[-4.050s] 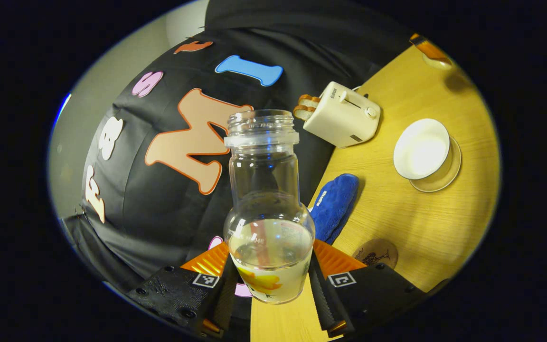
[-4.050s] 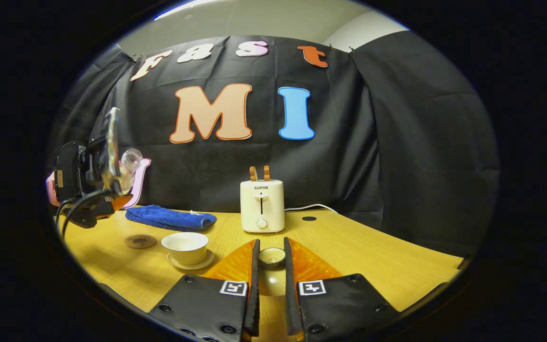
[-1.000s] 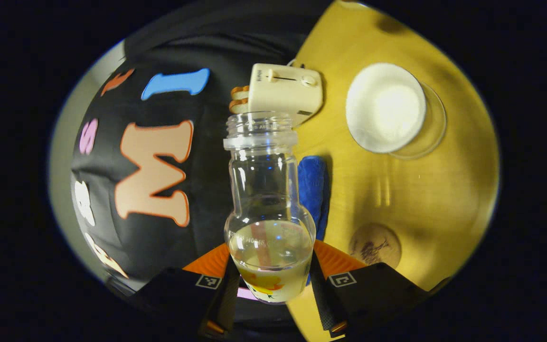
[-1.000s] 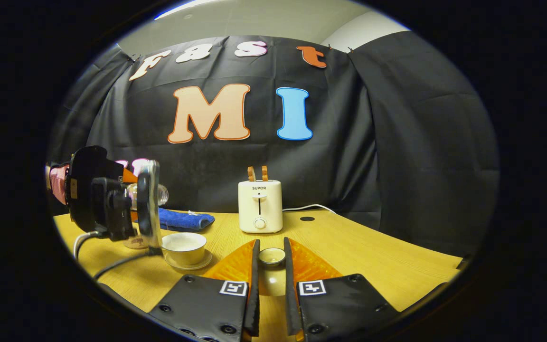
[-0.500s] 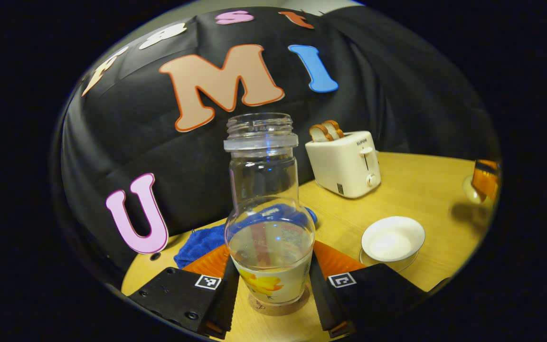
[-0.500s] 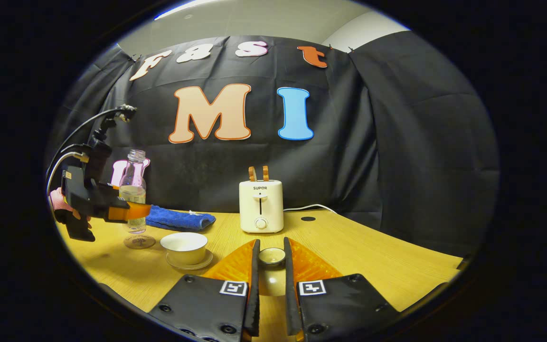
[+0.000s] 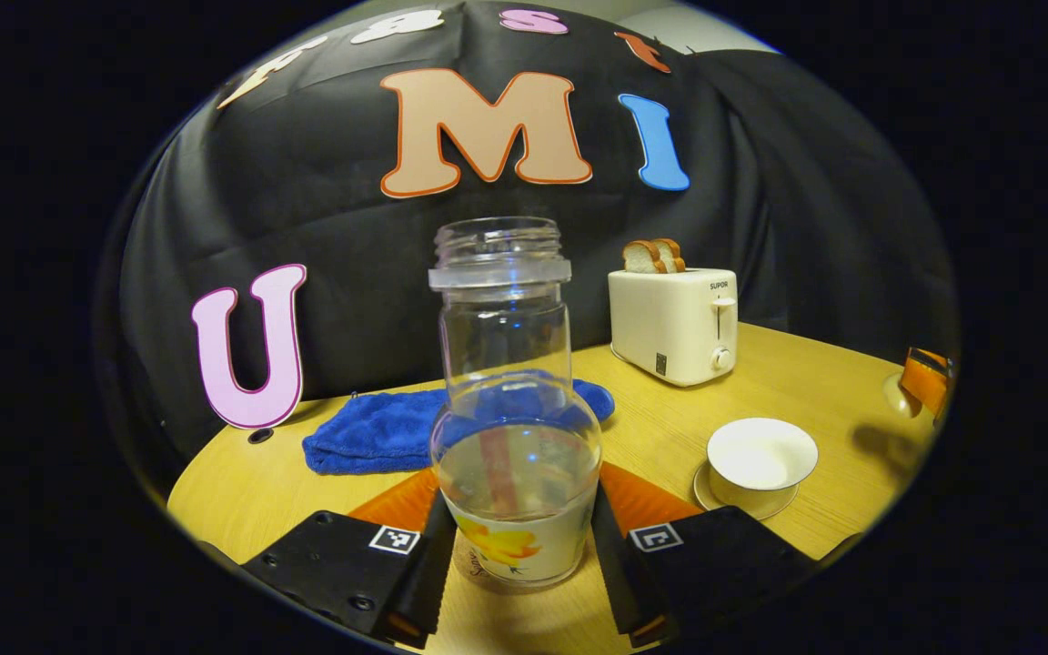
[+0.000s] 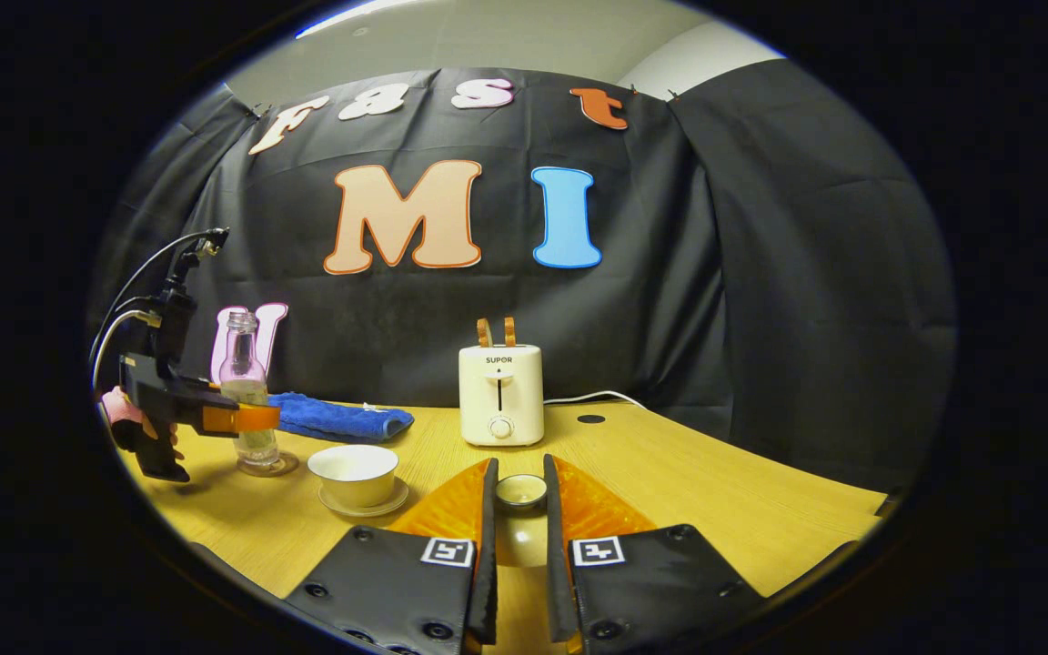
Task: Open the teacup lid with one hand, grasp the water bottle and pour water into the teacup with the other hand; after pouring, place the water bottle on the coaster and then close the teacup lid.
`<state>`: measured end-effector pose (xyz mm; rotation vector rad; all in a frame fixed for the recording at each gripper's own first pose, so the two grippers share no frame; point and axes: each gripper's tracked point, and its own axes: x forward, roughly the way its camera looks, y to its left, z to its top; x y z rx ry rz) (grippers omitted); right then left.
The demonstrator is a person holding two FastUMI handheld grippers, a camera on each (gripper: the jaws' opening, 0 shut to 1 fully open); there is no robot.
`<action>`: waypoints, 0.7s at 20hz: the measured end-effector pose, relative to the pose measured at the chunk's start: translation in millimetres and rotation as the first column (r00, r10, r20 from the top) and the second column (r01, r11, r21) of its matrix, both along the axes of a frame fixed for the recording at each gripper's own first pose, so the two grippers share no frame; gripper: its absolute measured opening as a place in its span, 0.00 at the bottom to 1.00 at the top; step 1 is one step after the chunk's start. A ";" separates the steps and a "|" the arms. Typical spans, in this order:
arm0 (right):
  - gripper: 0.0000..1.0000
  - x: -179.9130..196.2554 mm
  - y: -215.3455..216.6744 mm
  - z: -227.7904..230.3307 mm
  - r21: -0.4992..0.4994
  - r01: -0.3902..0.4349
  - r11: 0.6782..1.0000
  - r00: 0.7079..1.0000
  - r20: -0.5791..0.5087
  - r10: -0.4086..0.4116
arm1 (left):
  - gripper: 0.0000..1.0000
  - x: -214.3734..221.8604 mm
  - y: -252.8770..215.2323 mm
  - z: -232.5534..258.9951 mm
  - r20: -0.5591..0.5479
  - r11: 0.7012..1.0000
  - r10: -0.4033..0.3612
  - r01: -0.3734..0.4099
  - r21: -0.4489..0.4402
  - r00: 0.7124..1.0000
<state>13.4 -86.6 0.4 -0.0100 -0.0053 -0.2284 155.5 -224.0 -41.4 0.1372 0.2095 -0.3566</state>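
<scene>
The left gripper (image 7: 517, 537) clamps an upright clear glass water bottle (image 7: 513, 400) standing on the round cork coaster (image 8: 262, 467). The right gripper (image 8: 518, 509) pinches the small white teacup lid (image 8: 520, 490), beside the open white teacup (image 8: 353, 473).

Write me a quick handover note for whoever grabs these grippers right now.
Left hand-held gripper: shut on the water bottle, upright on the coaster.
Right hand-held gripper: shut on the teacup lid, held above the table.
Teacup: open, on its saucer beside the bottle.
Done, it seems: lid off, pouring, bottle set down.
Left: release the bottle, close the teacup.
</scene>
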 end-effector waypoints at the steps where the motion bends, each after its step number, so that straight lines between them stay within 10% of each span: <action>1: 0.25 -0.2 -0.1 0.3 0.000 0.000 1.000 1.000 0.000 0.000 | 0.69 1.0 0.7 1.0 0.000 1.000 0.003 -0.003 -0.002 1.000; 14: 0.26 0.2 -0.4 0.0 0.000 -0.002 1.000 1.000 -0.001 0.002 | 0.75 2.8 2.3 -8.0 -0.016 1.000 0.009 -0.009 -0.014 1.000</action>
